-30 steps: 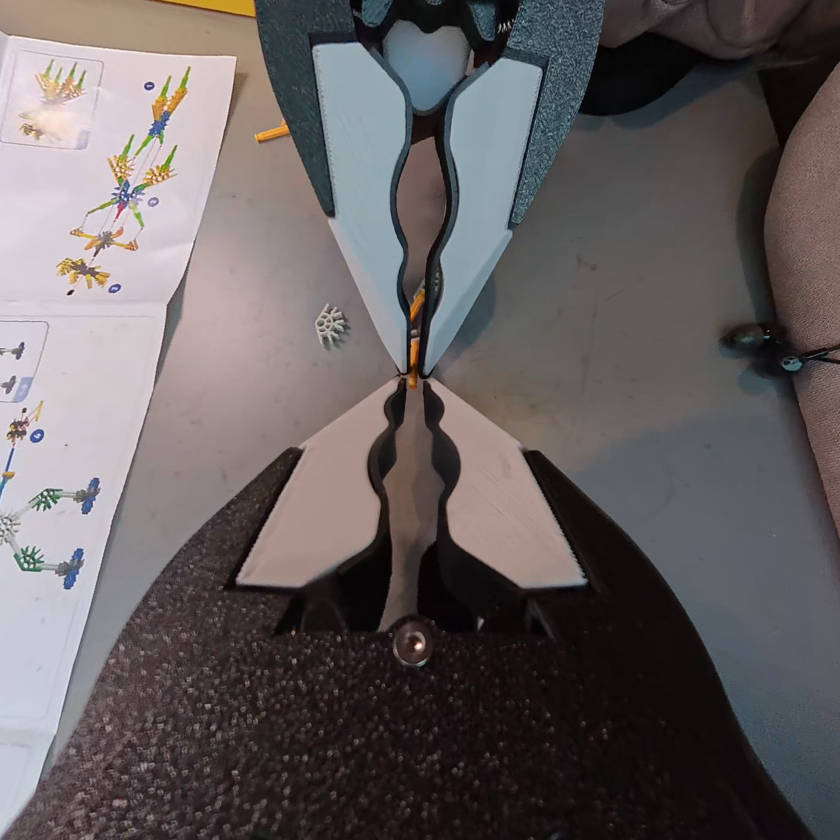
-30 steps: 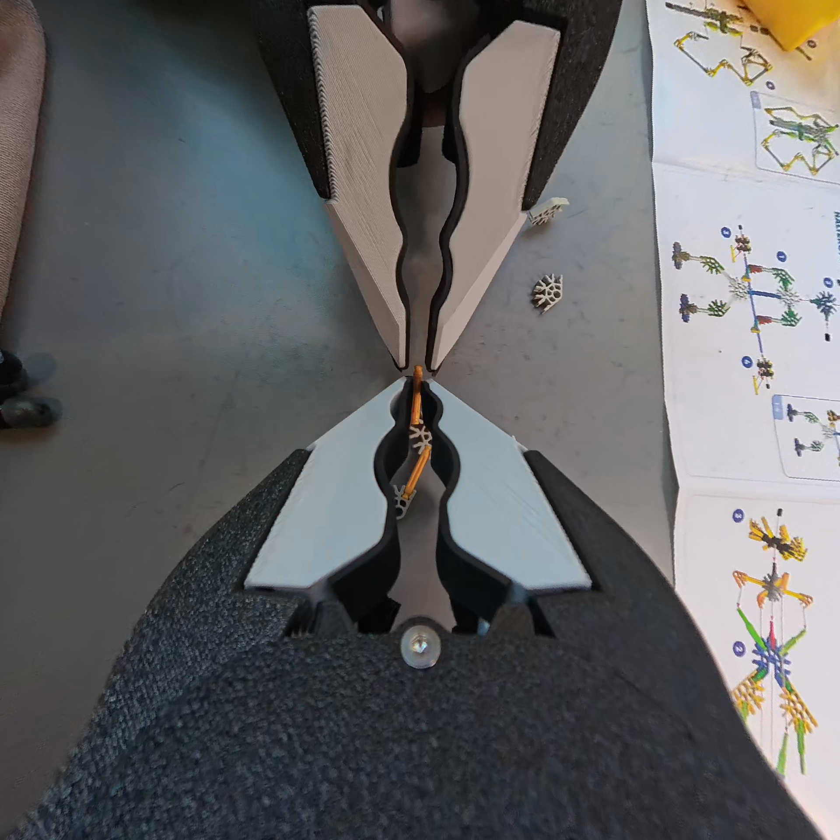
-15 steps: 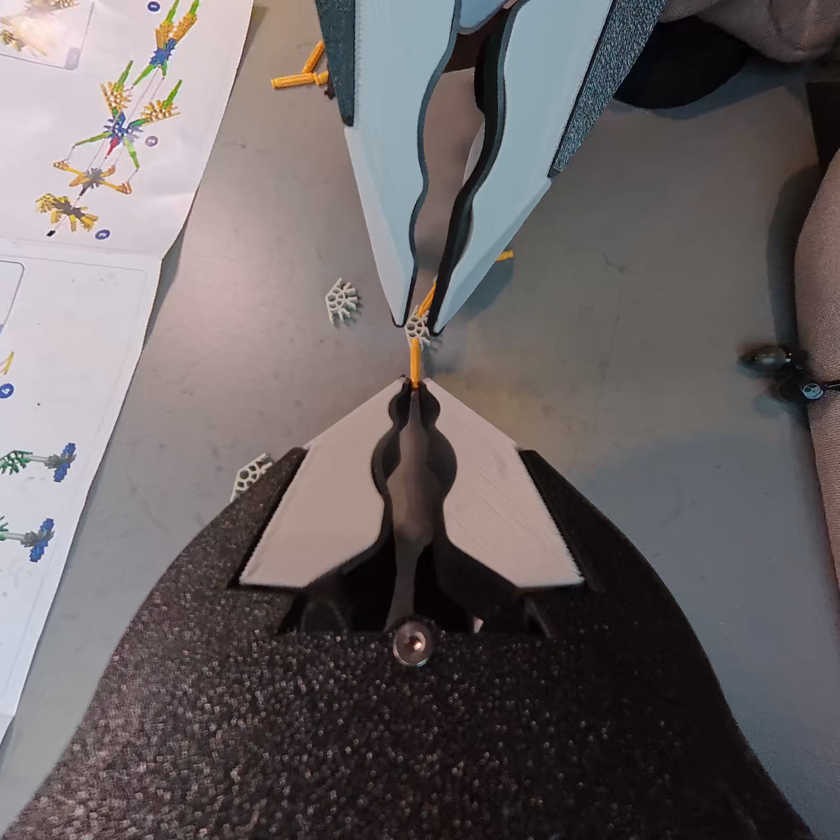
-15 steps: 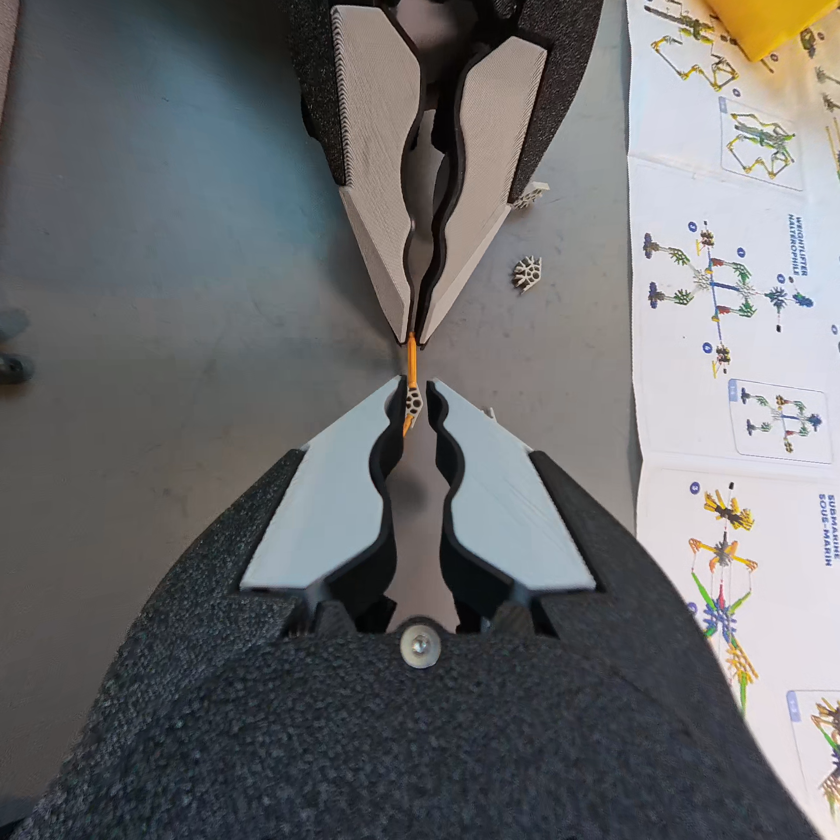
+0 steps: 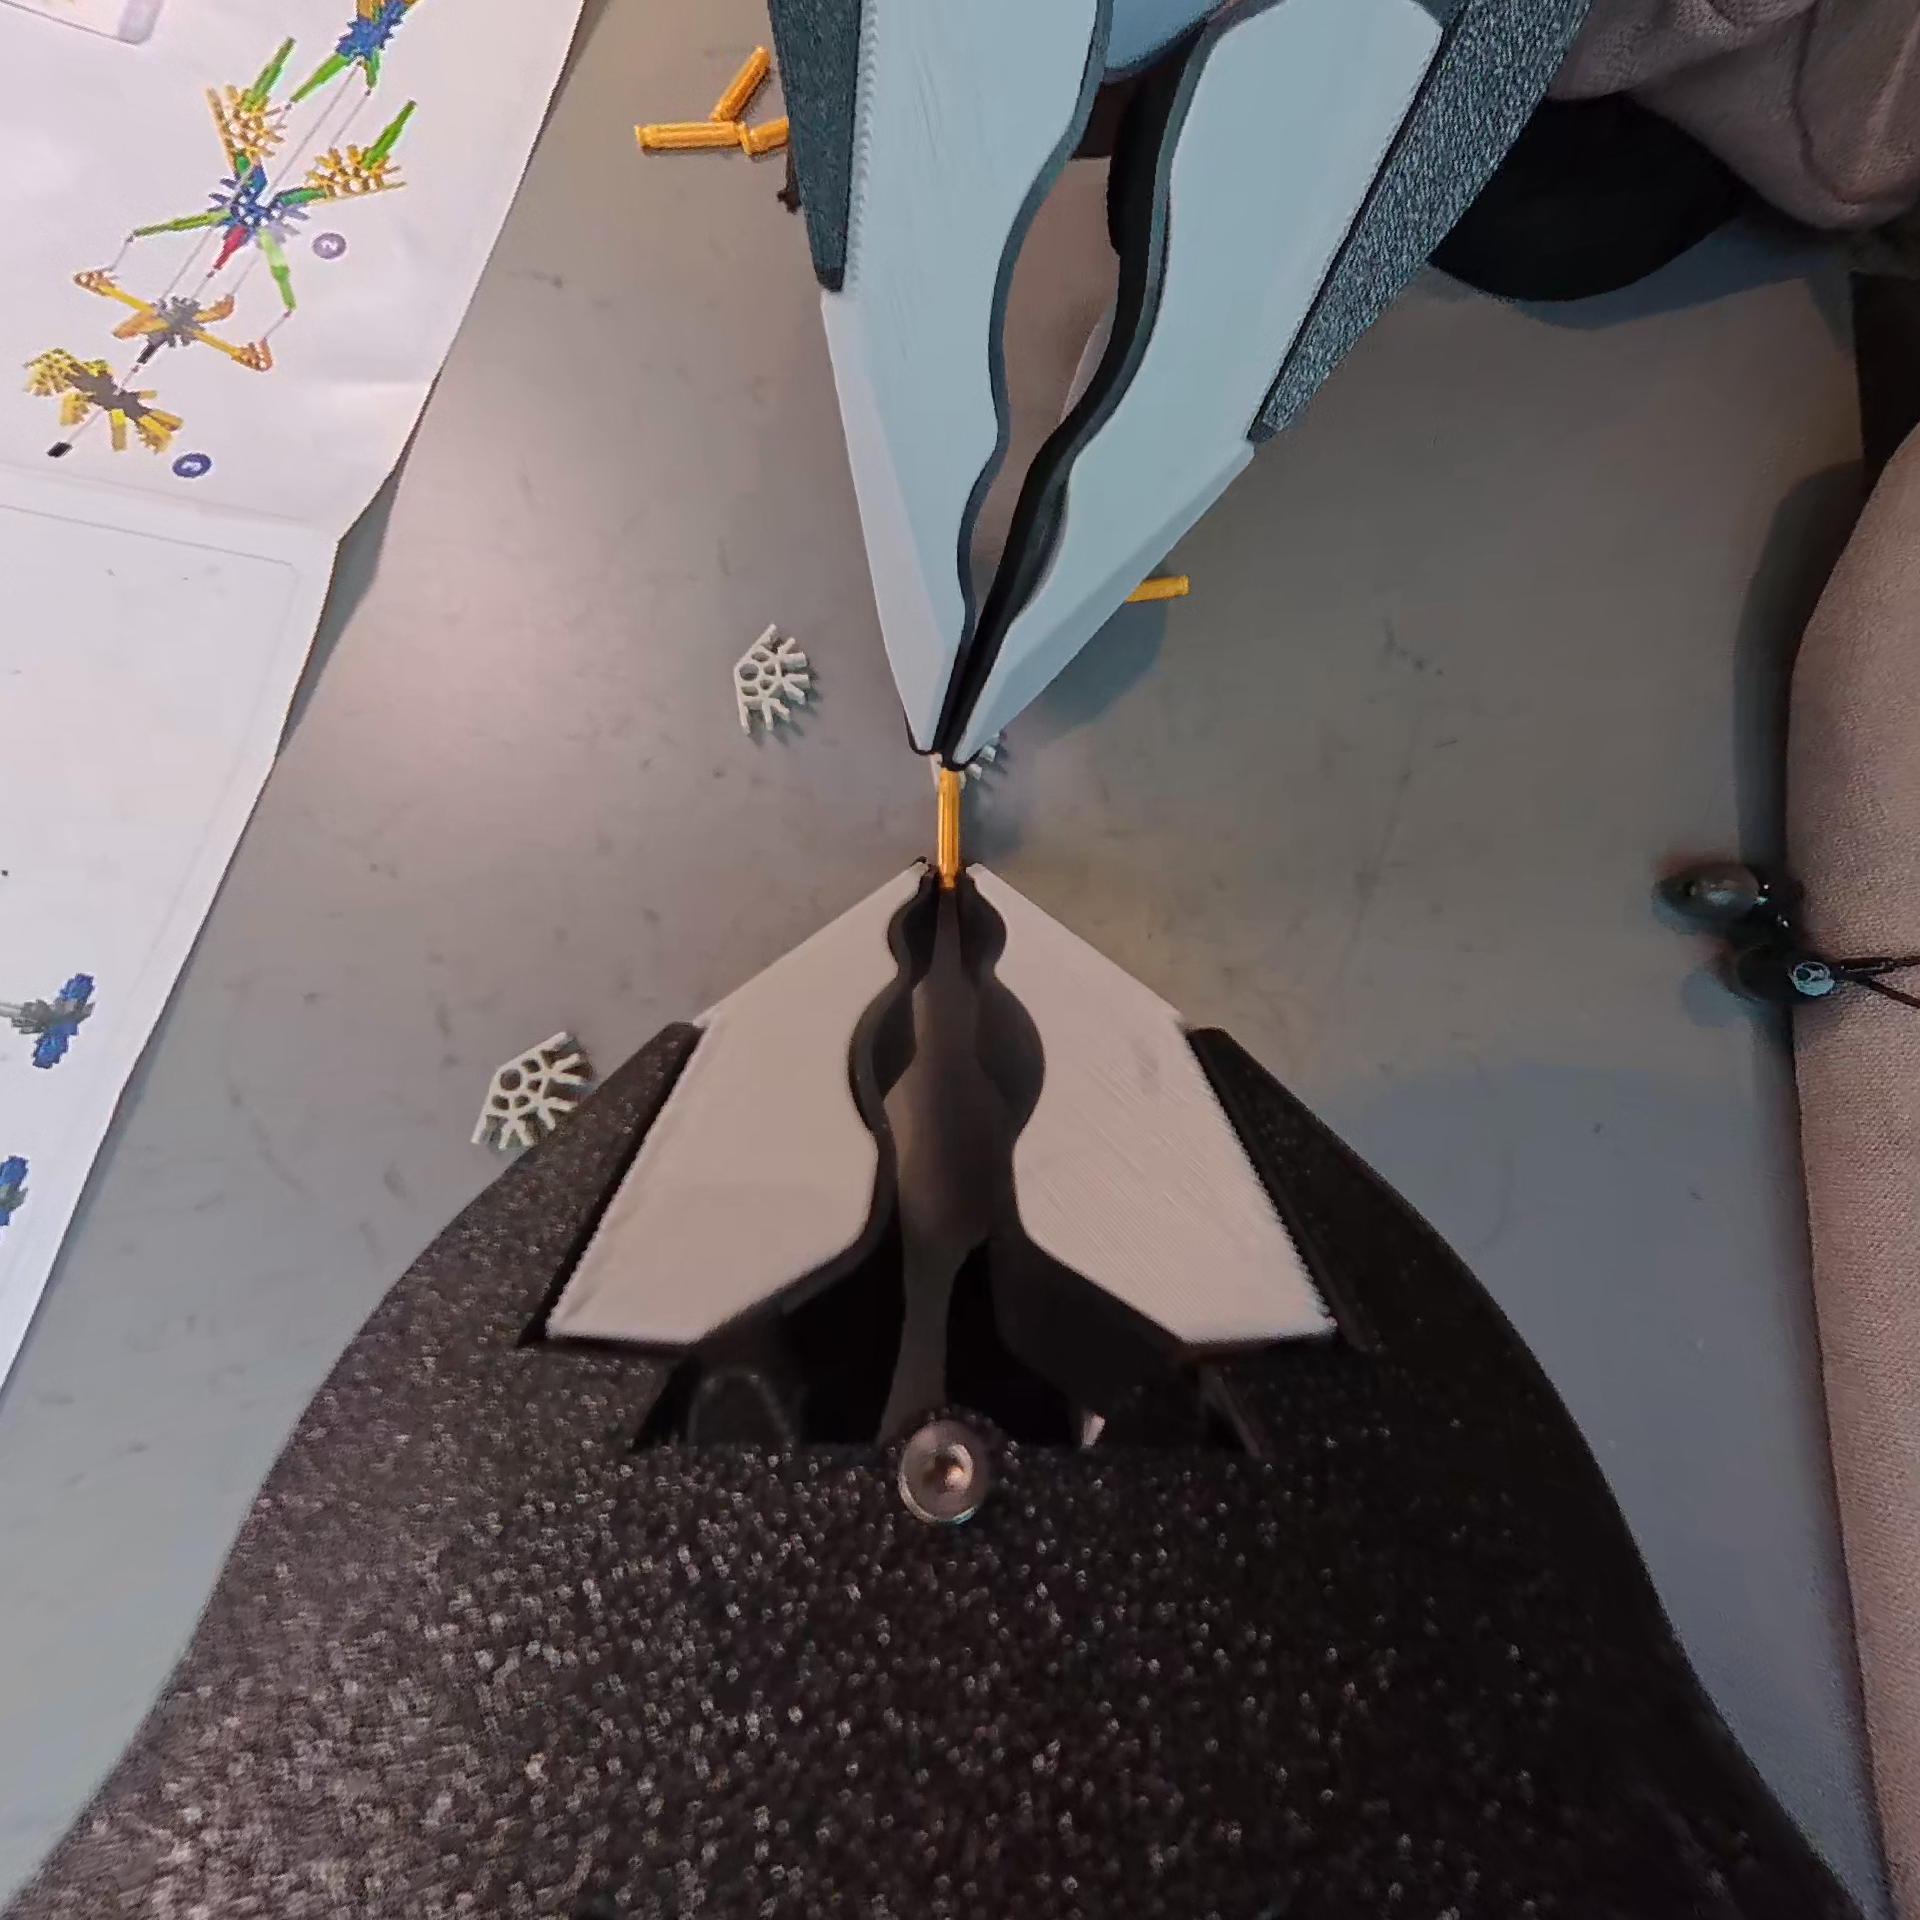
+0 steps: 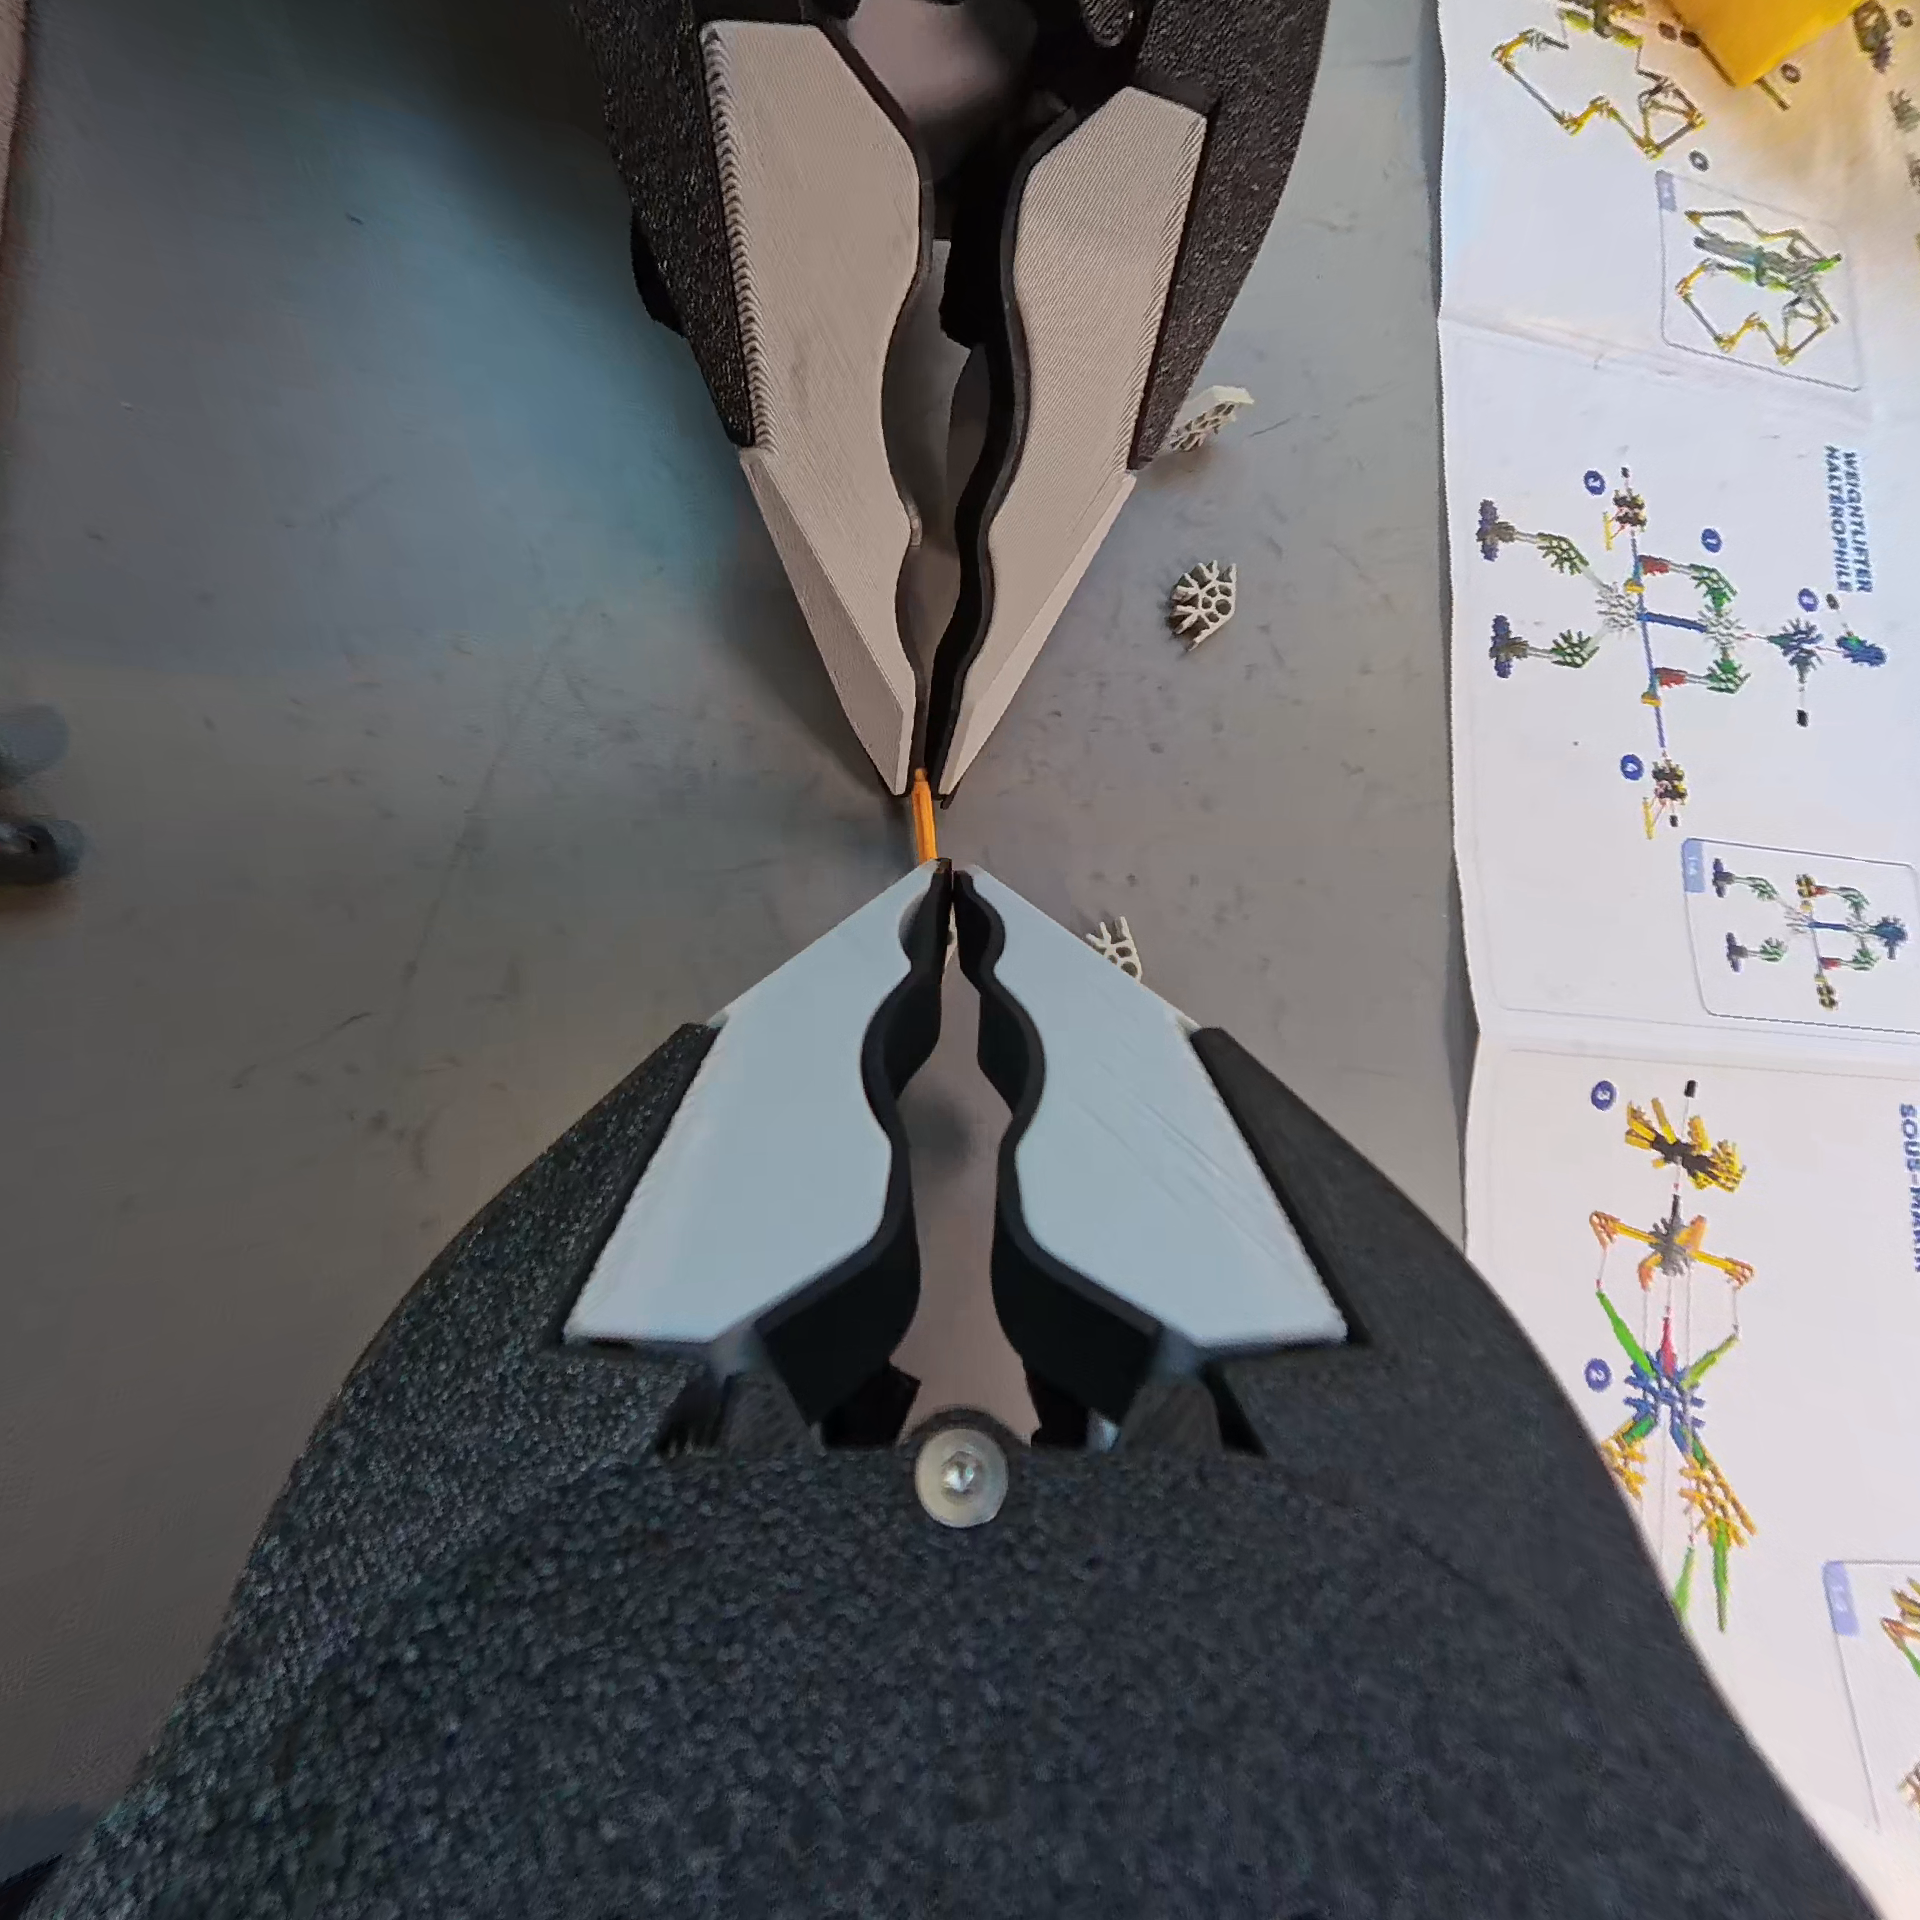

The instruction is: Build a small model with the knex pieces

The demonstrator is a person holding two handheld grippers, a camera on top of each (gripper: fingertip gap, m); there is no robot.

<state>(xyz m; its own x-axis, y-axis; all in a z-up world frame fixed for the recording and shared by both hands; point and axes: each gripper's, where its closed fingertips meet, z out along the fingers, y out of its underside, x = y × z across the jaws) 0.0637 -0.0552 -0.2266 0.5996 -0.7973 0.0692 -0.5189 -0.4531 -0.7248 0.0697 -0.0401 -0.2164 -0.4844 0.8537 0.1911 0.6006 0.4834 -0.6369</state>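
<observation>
My left gripper (image 5: 945, 883) is shut on the near end of a short yellow rod (image 5: 948, 826), held above the grey table (image 5: 1455, 727). My right gripper (image 5: 951, 750) faces it tip to tip, shut at the rod's far end, where a white snowflake-shaped connector (image 5: 984, 767) peeks out beside its tip. In the right wrist view my right gripper (image 6: 948, 878) is shut, and the rod (image 6: 923, 826) bridges the small gap to my left gripper (image 6: 925, 790). A second white connector (image 6: 1117, 945) shows beside my right finger; I cannot tell whether it is attached.
Loose white connectors (image 5: 771, 681) (image 5: 530, 1091) lie left of the grippers. Yellow rods (image 5: 707, 120) lie farther off. A folded instruction sheet (image 5: 156, 623) (image 6: 1662, 727) covers one side. A yellow box (image 6: 1766, 31) is at a corner. Dark beads on a cord (image 5: 1745, 935) lie by beige fabric (image 5: 1870, 1143). Only a small space, under 4 cm, lies between the two pairs of fingers.
The grippers have drawn apart from tip-to-tip contact, so the yellow rod now shows between them. The rod-and-connector piece has slid out of my right jaws to the tips, which have closed.
</observation>
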